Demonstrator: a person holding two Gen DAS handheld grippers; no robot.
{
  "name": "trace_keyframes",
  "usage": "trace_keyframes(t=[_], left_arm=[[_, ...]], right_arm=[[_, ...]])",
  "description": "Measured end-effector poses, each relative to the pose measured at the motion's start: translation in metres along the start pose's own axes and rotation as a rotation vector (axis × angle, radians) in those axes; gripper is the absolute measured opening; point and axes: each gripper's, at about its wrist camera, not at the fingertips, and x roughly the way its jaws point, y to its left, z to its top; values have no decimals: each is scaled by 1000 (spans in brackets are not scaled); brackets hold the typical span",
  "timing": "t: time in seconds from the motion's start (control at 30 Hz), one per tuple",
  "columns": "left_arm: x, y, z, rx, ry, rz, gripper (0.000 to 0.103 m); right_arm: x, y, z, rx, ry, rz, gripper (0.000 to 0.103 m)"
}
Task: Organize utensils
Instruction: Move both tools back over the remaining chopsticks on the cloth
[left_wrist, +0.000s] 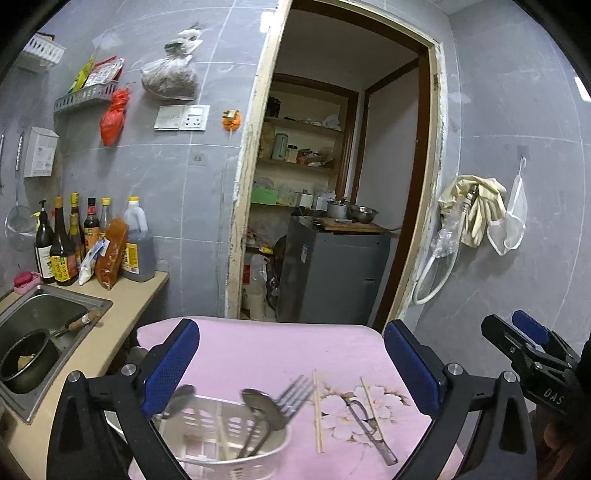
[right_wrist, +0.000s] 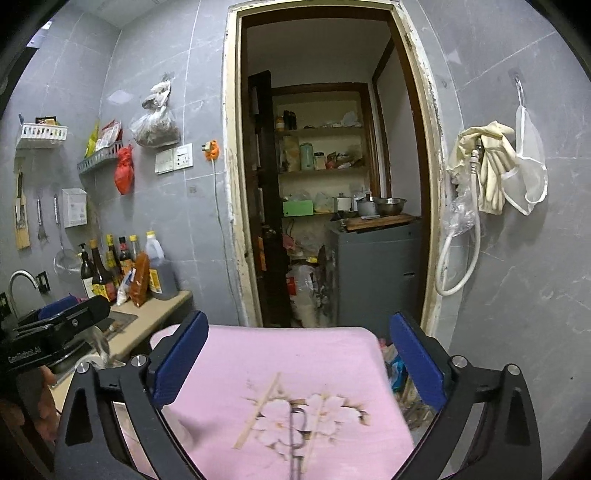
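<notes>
Both tools wide apart, nothing between pads: left tool (left_wrist: 291, 365), right tool (right_wrist: 299, 362). I hold both raised over pink floral-print worktop (left_wrist: 258, 343), aimed across it, so I judge neither mid-pick. White slotted plastic utensil basket (left_wrist: 221, 439) sits below left tool, near its left pad; metal spoons (left_wrist: 262, 406) and fork (left_wrist: 295, 391) stand in it. Left to sort, loose on worktop: two wooden chopsticks (left_wrist: 317, 410) and metal peeler (left_wrist: 369, 428), lying below and ahead of right tool.
</notes>
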Motion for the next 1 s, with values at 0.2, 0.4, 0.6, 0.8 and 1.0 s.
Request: trace_keyframes(t=[0.2,0.4,0.6,0.8,1.0], left_arm=[[6,-33,-13,45,-2,18,101],[22,-60,-24,91,22,19,101],[41,-80,-32,103,45,16,101],[64,-96,-33,125,70,-26,101],[95,-107,-35,116,108,-78,101]], right_arm=[[9,-27,-9,-18,38,2,101],[20,-54,-20,-24,71,-5,101],[32,-78,-27,-20,93,-14,101],[50,-103,-36,4,135,-11,101],[69,-120,-48,22,186,-6,101]])
